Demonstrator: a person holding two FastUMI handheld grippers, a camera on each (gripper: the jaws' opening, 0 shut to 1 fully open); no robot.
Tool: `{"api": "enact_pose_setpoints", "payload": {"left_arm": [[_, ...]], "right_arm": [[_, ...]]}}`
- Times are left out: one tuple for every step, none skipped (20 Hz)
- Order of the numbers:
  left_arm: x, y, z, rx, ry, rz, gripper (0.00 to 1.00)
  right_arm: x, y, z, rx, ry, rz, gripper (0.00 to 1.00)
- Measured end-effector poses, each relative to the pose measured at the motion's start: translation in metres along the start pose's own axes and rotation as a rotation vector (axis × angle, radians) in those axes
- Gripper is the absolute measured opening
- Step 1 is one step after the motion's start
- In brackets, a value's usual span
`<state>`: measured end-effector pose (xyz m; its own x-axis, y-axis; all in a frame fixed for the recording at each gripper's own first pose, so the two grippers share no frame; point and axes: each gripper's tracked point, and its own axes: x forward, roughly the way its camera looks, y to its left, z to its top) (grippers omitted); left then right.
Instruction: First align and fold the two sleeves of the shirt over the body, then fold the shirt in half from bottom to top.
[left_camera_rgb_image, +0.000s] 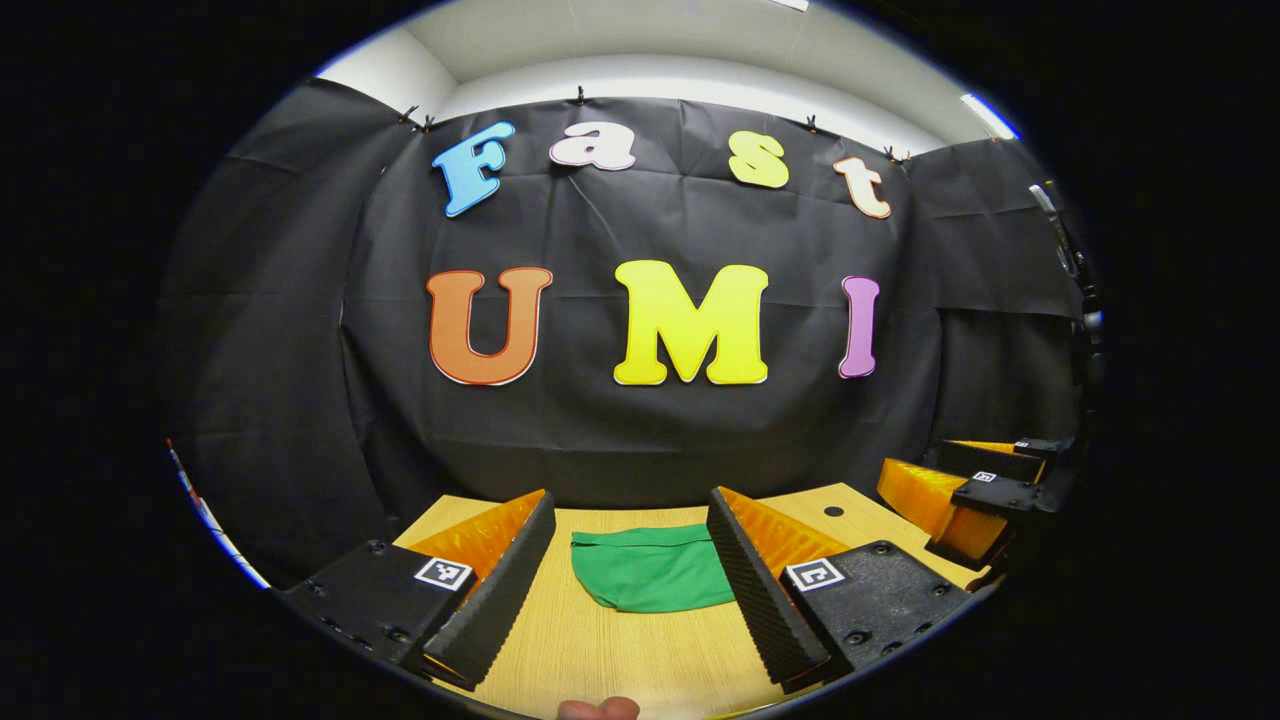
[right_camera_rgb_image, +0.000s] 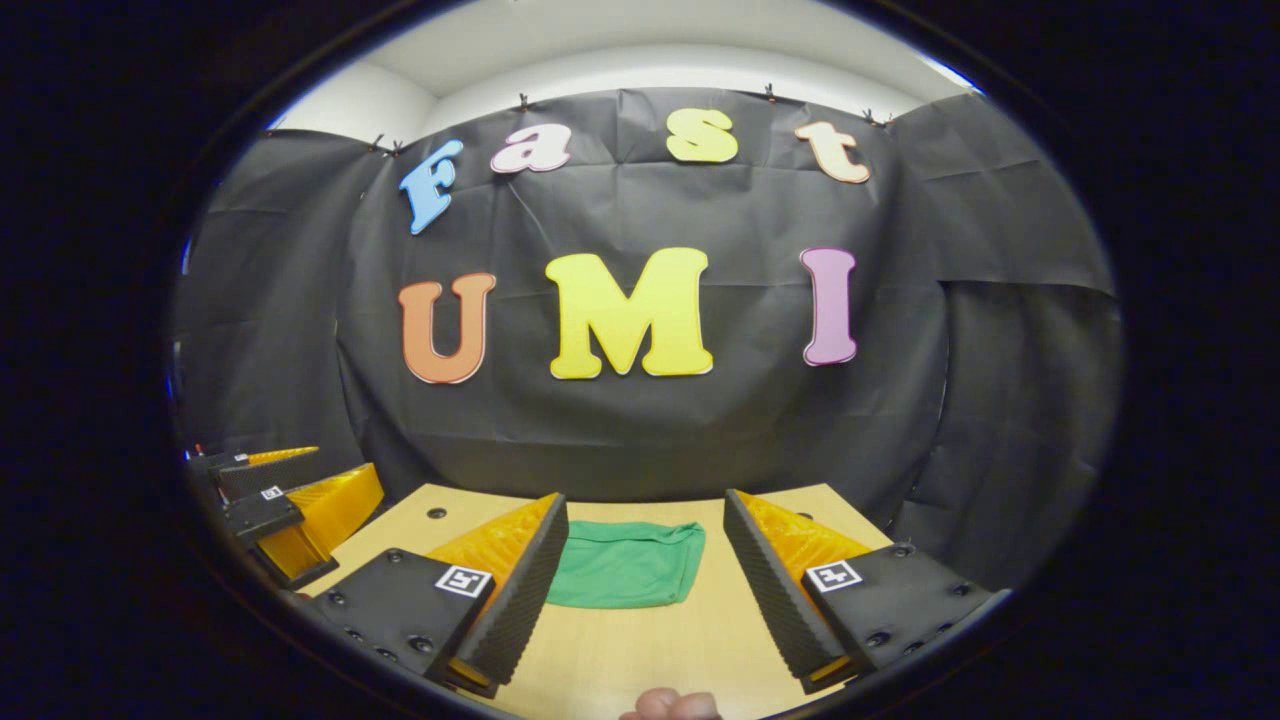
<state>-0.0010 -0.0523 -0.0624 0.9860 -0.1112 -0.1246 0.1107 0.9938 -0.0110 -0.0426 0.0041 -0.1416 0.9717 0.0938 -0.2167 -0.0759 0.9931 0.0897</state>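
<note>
On the table (left_camera_rgb_image: 640, 650), ahead of you, the shirt (left_camera_rgb_image: 650, 568) lies folded, near the far edge. Your left gripper (left_camera_rgb_image: 628, 580) and right gripper (right_camera_rgb_image: 645, 585) both gape wide, holding nothing.

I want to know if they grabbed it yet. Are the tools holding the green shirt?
No. The left tool and right tool are both open, held apart from the folded green shirt.

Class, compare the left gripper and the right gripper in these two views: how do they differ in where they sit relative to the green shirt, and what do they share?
In the left gripper view, the green shirt runs behind the left gripper's right-hand finger. In the right gripper view, it runs behind the right gripper's left-hand finger, so the left gripper sits to the shirt's left and the right gripper to its right. Shared: both open, holding nothing, above the wooden table.
</note>
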Motion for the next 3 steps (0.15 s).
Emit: {"api": "enact_pose_setpoints", "payload": {"left_arm": [[0.0006, 0.0003, -0.0007, 0.002, 0.003, 0.002, 0.98], [0.0000, 0.0018, -0.0016, 0.002, 0.006, 0.005, 0.98], [-0.0009, 0.0042, -0.0011, 0.001, 0.007, 0.010, 0.98]], "right_arm": [[0.0012, 0.0012, 0.0008, -0.001, -0.001, 0.003, 0.98], [0.0021, 0.0029, 0.0017, -0.001, -0.001, 0.008, 0.98], [0.0030, 0.0057, 0.0006, -0.001, -0.001, 0.014, 0.98]]}}
